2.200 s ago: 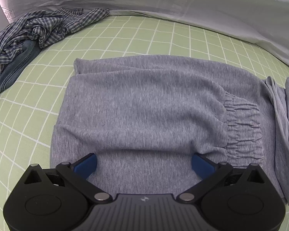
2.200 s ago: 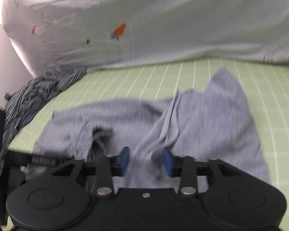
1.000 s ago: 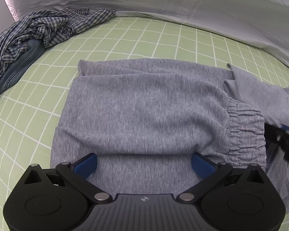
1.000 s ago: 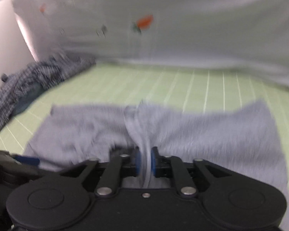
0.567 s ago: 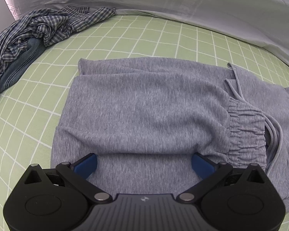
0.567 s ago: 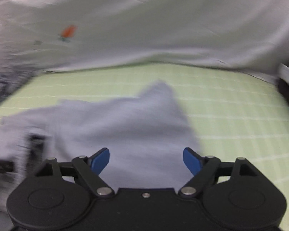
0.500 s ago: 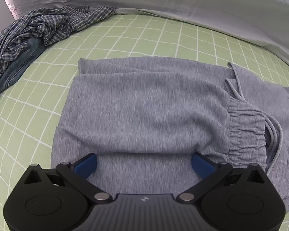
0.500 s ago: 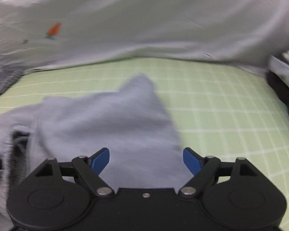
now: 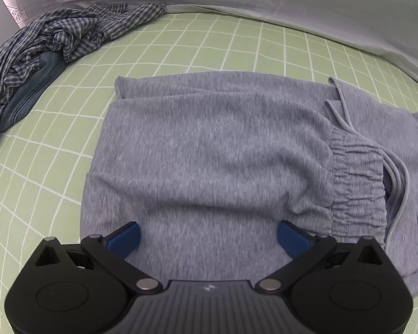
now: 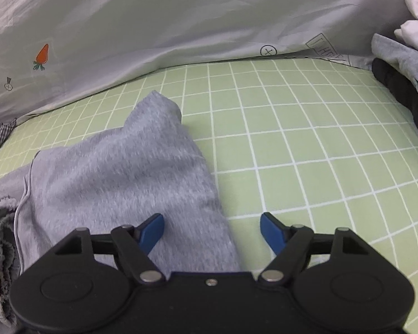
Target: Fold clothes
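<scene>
Grey sweatpants (image 9: 209,144) lie folded on the green checked sheet (image 9: 237,47). Their gathered waistband (image 9: 356,181) and drawstring (image 9: 398,172) show at the right. My left gripper (image 9: 209,239) stands wide open low over the near edge of the folded part, its blue pads apart on the cloth. In the right wrist view, the rest of the sweatpants (image 10: 125,172) spreads flat and ends in a point at the far side. My right gripper (image 10: 211,232) is open and its jaws are closing. The cloth's right edge lies between them, and the pads do not press it.
A plaid shirt (image 9: 55,36) on top of jeans (image 9: 28,91) is heaped at the far left. A pale quilt (image 10: 181,14) with a carrot print borders the far side. Stacked grey, black and white clothes (image 10: 404,64) sit at the far right. Bare sheet (image 10: 292,144) lies right of the pants.
My right gripper let go of the pinched grey fold, opened wide and swung to the right. The released cloth now lies flat beside the waistband. The left gripper has stayed put.
</scene>
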A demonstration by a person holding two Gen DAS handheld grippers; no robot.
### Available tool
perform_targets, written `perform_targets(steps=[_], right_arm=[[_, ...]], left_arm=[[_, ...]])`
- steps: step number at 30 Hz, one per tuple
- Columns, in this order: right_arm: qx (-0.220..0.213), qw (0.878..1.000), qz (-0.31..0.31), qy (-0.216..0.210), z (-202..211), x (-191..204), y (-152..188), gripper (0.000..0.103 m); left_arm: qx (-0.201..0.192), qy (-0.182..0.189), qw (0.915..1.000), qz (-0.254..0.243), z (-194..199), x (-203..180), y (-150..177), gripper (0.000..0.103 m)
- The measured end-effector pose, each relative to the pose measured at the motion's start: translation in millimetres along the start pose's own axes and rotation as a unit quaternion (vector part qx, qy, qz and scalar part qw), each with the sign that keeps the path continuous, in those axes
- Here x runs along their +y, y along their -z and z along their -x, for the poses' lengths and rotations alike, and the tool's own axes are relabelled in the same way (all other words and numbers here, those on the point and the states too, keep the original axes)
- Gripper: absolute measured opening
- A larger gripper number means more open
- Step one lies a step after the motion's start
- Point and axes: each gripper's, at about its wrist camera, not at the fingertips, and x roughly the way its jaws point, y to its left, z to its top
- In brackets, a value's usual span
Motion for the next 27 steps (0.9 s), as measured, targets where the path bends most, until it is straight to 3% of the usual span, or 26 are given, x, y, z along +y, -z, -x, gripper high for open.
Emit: perform_targets(steps=[3, 5, 7, 16, 27], right_arm=[[0.002, 1.0, 0.014, 0.002, -0.4, 4.5, -2.0, 0.057], [0.004, 1.0, 0.023, -0.017, 0.6, 7.5, -3.4, 0.019], [0.007, 0.999, 0.03, -0.026, 1.3, 11.2, -5.0, 0.01], [-0.046, 0.998, 0.007, -0.047, 47.6, 30.8, -16.1, 0.007], [-0.095, 0.986, 0.011, -0.134, 115.3, 121.4, -17.1, 0.007]], left_arm=[[0.0, 0.0, 1.0, 0.002, 0.7, 0.3, 1.5, 0.103], [-0.001, 0.0, 1.0, 0.003, 1.0, 0.1, 1.7, 0.103], [0.0, 0.0, 1.0, 0.003, 1.1, 0.0, 1.2, 0.103], [0.018, 0.025, 0.9995, -0.01, 8.4, 13.1, -1.4, 0.103], [-0.011, 0.043, 0.9989, -0.016, 43.0, 64.3, -0.3, 0.103]])
